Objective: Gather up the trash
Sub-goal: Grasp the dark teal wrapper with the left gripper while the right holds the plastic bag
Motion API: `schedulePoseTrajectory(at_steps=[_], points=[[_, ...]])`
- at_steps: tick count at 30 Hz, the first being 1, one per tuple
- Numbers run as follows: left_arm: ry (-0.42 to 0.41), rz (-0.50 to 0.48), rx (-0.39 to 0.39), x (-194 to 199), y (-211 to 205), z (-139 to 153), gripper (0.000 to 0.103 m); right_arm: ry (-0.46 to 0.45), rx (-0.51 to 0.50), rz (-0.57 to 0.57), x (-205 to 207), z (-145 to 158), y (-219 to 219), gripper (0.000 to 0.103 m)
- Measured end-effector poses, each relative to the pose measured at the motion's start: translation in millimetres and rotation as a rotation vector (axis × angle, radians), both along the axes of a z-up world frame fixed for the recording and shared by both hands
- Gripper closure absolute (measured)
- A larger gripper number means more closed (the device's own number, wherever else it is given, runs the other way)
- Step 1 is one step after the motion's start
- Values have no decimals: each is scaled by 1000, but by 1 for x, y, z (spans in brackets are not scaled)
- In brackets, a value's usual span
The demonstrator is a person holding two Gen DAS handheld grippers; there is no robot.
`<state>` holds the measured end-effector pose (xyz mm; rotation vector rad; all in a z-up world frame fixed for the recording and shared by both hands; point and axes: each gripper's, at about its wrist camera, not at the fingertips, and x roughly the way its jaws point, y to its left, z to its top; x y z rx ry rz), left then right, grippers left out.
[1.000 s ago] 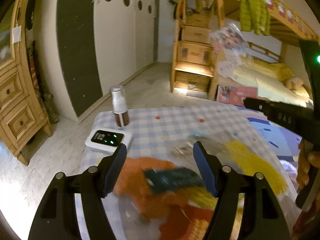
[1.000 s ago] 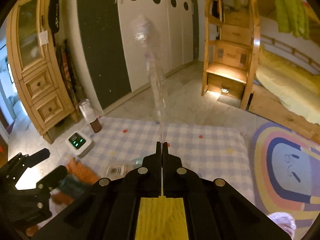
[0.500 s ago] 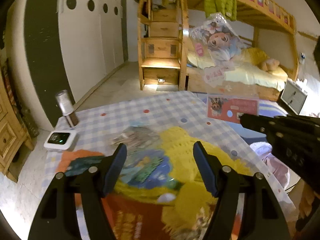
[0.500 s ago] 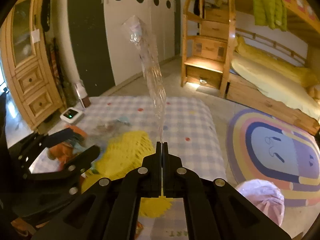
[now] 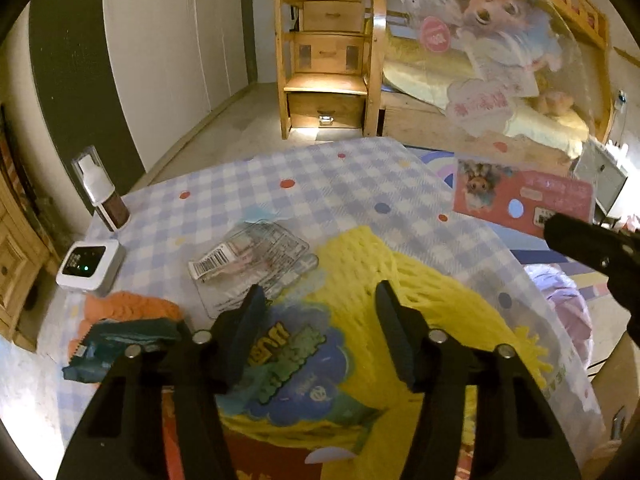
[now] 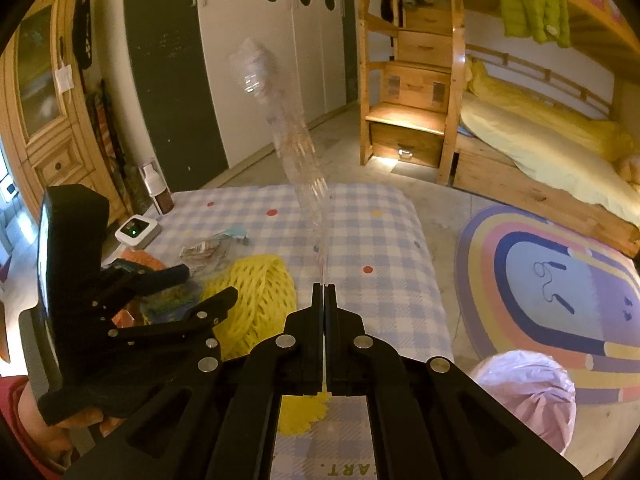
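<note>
Hovering over the near part of the checked tablecloth (image 5: 328, 176), the left gripper (image 5: 320, 332) has its jaws part open, just now closing in, with nothing pressed between the pads. Below the gap lies a blue-green snack wrapper (image 5: 296, 372) on top of a yellow foam net (image 5: 420, 304). Just beyond the left finger sits a clear plastic blister pack (image 5: 256, 260) with a barcode label, flat on the cloth. Toward the left edge lie an orange foam net (image 5: 128, 308) and a dark teal wrapper (image 5: 116, 340) overlapping it. At the far left corner stand a white device with a green light (image 5: 90, 266) and a brown pump bottle (image 5: 106, 200) (both close to the edge).

The right gripper (image 6: 324, 292) is fully closed on the lower edge of a clear printed plastic bag (image 5: 492, 60), which rises upright above the right side of the table; seen edge-on in the right wrist view, it is a thin transparent strip. The far half of the cloth lies open. Off the right edge, on the floor, sits a pink-lined bin (image 6: 528, 396) beside a rainbow rug (image 6: 560, 280).
</note>
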<state>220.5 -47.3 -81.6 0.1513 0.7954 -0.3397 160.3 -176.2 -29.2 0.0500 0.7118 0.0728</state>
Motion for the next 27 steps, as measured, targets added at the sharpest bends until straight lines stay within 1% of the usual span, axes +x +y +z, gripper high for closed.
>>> schedulePoseTrajectory(at_steps=[2,6,7,8,9,10,13,16,18,21,22,25,27], points=[[5,-2,-26,0,3,2,59,-1,2,0,-1,0,-1,103],[-10,10,-76,-2,9,9,80,-3,2,1,-2,0,-1,103],[-19,13,-82,-2,11,11,90,-5,2,1,-2,1,-1,103],[-29,15,-90,-3,13,14,96,-7,2,0,-3,1,-1,103],[-44,22,-101,-4,15,17,98,-11,2,0,-3,2,-1,103],[-56,25,-115,-6,17,20,103,-13,1,0,-4,2,-1,103],[-129,39,-148,-15,25,35,103,-22,-4,-5,-5,2,1,103],[-225,36,-192,-30,34,56,103,-36,-3,-15,-7,4,1,103],[-268,17,-242,-43,41,69,103,-47,4,-19,-9,8,0,103],[-298,-32,-310,-65,46,83,103,-67,21,-26,-16,14,-4,103],[-303,-48,-321,-72,46,86,103,-70,36,-27,-21,16,-6,103],[-329,-87,-329,-97,41,93,103,-71,59,-34,-37,18,-13,103],[-338,-77,-319,-111,41,93,103,-70,58,-45,-50,19,-19,103]])
